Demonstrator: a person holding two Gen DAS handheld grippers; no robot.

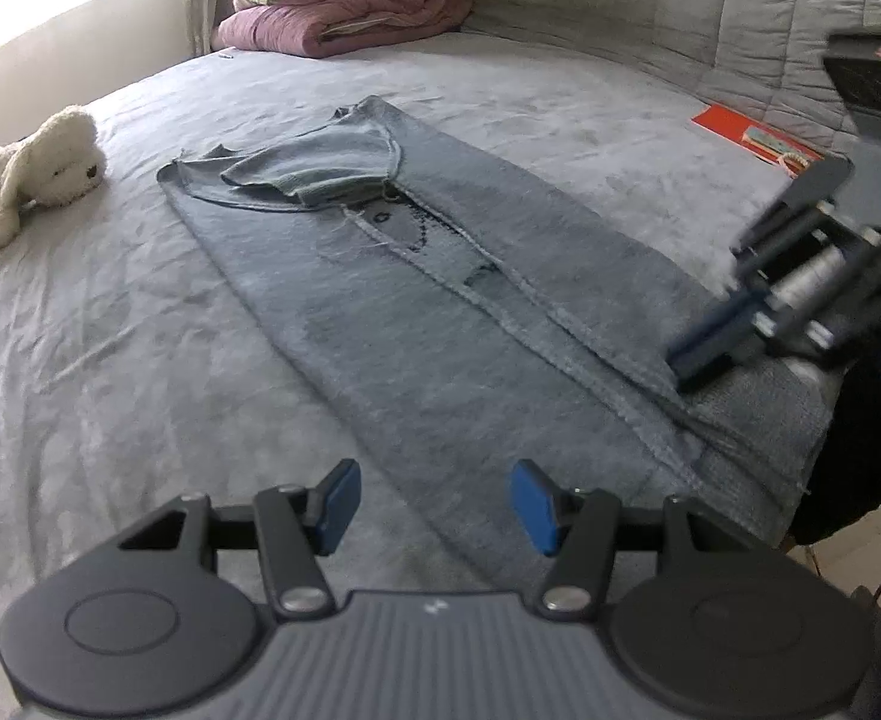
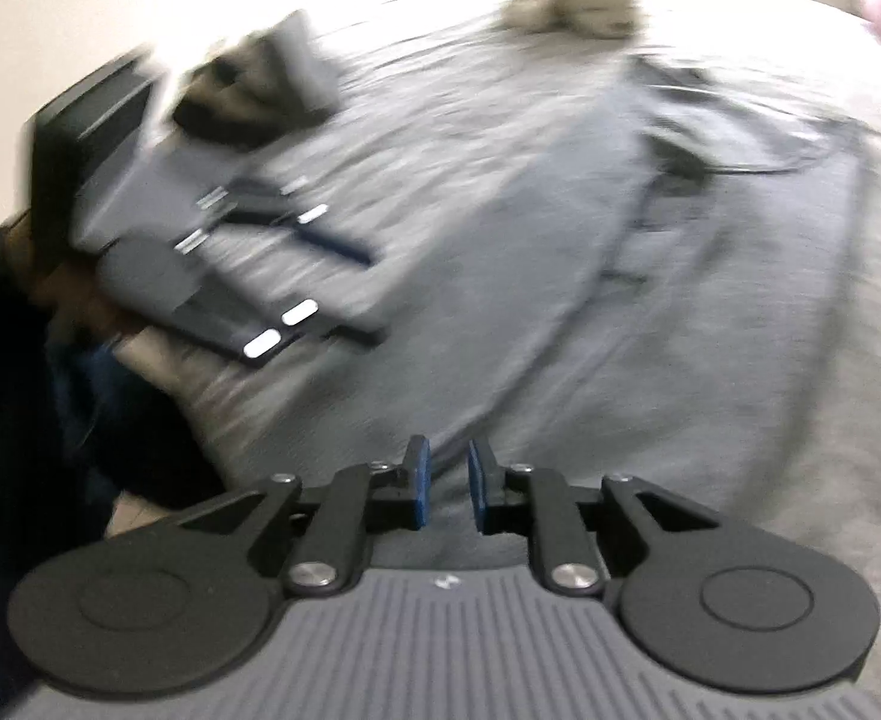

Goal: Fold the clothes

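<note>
Grey-blue shirt point(image 1: 440, 312) lying flat on the bed point(image 1: 110, 360), both sides folded lengthwise toward the middle (sleeve turned over near the collar), left gripper point(image 1: 434, 504) fingers wide and empty above its near hem, right gripper point(image 2: 446, 480) fingers narrowly parted, nothing between them, over the shirt's right edge.

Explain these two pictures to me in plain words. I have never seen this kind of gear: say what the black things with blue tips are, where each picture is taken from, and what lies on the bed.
No robot here: a person holds a two-finger claw in each hand, each carrying a camera looking along its fingers. The left camera shows the left claw, open and empty, over a grey shirt lying folded lengthwise on the bed. The right claw is at the shirt's far edge; in its own blurred picture its pads stand slightly apart, gripping nothing. Also there: a white plush toy, folded quilts, a red booklet.
</note>
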